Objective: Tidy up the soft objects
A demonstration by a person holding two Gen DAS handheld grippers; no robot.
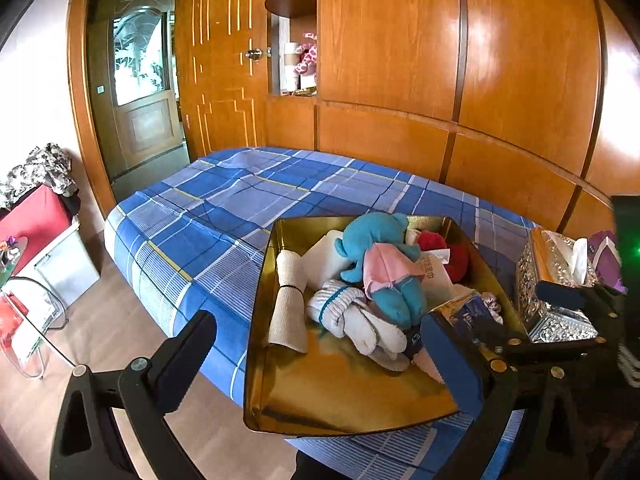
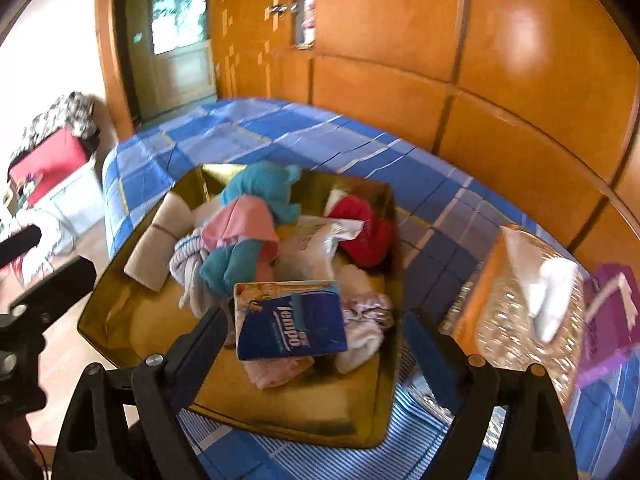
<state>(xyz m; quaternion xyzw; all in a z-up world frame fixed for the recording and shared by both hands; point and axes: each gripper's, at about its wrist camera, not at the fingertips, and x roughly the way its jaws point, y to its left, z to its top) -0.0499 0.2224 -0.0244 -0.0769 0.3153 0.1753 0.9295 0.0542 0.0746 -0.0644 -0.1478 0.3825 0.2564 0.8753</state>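
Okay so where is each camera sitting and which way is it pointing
Left wrist: on the left claw, angled down across the blue plaid bed at the gold tray; its own two open fingers show, the right claw beyond.
Right wrist: on the right claw, angled down at the tray and Tempo tissue pack; its spread fingers show, the left claw at the left edge.
Shared: tray, teal plush toy, silver tissue box, bed.

My left gripper [image 1: 320,354] & right gripper [image 2: 316,344] were matte black, w/ long fingers, silver round screws, triangular cutouts.
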